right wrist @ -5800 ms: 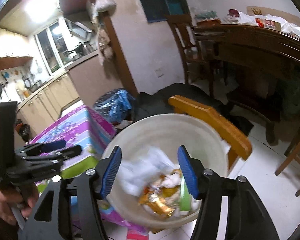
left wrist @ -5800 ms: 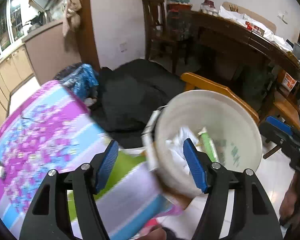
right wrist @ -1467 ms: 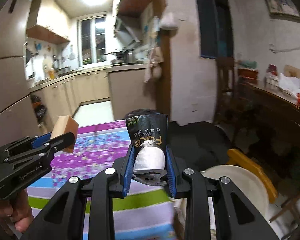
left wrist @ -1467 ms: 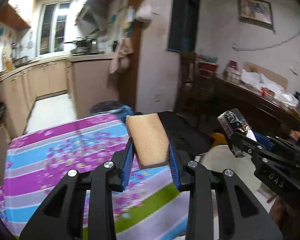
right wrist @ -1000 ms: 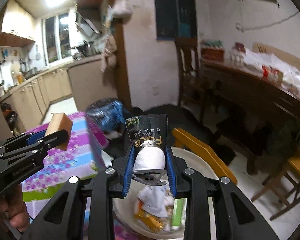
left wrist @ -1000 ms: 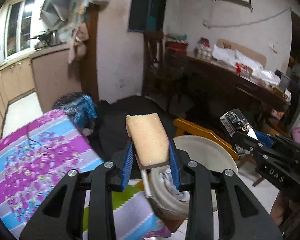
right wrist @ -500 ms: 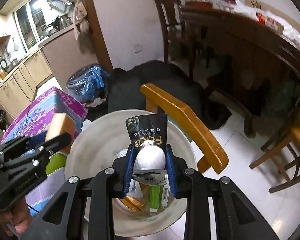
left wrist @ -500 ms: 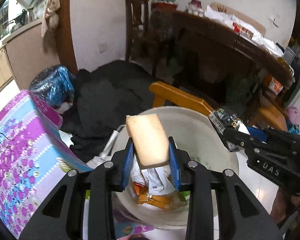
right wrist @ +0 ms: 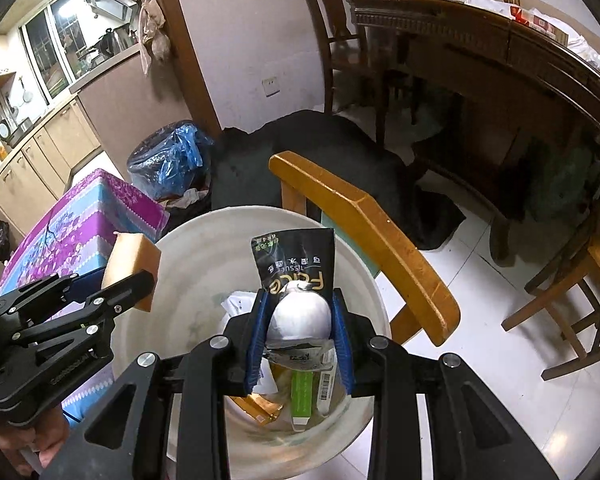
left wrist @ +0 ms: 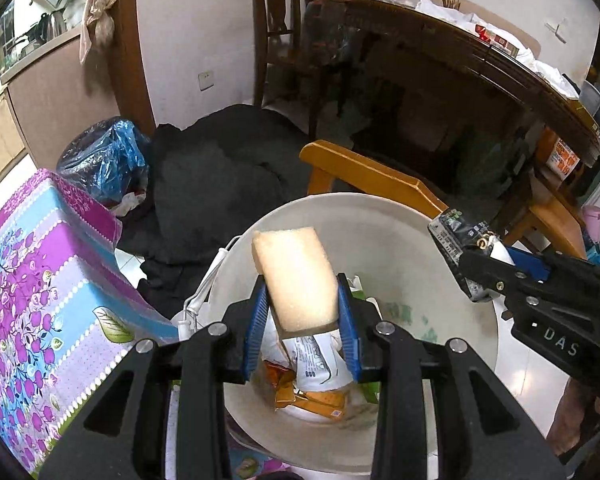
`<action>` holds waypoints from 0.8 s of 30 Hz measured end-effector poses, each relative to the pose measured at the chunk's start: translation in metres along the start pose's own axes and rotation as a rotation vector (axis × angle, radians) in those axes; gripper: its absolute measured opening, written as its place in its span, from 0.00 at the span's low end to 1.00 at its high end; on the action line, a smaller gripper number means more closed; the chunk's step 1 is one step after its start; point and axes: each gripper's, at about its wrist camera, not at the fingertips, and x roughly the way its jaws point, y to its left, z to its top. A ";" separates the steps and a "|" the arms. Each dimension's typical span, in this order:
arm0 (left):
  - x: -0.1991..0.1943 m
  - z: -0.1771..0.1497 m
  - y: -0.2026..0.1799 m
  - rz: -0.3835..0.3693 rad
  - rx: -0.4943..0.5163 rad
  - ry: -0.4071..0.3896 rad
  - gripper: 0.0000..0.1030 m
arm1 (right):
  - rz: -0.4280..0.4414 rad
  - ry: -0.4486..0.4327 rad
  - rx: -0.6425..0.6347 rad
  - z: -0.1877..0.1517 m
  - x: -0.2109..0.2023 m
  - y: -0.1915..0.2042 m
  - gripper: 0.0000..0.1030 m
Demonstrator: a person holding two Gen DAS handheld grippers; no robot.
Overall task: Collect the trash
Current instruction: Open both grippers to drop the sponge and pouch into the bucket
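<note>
A cream trash bin [left wrist: 384,216] [right wrist: 204,248] stands below both grippers, with wrappers and paper [left wrist: 320,364] [right wrist: 302,392] at its bottom. My left gripper [left wrist: 302,312] is shut on a pale yellow sponge [left wrist: 296,276] held over the bin's mouth; that sponge [right wrist: 130,264] shows at the left of the right wrist view. My right gripper [right wrist: 300,320] is shut on a black tissue packet [right wrist: 296,264] with white tissue bulging from it, also above the bin. The packet [left wrist: 454,236] appears at the right of the left wrist view.
A table with a purple and blue flowered cloth [left wrist: 40,288] [right wrist: 84,216] is left of the bin. A yellow wooden chair back [left wrist: 372,180] [right wrist: 364,236] stands just behind it. Farther back are a dark cloth heap [left wrist: 216,176], a blue bag [right wrist: 168,160] and a dark wooden table [right wrist: 500,48].
Both grippers have swung from over the flowered table down to above the trash bin, tilting downward, each still holding its item. In the last half second they hardly moved.
</note>
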 end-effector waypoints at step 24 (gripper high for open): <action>0.003 0.000 0.003 0.052 -0.016 -0.024 0.74 | 0.024 -0.022 0.040 -0.008 -0.009 -0.002 0.48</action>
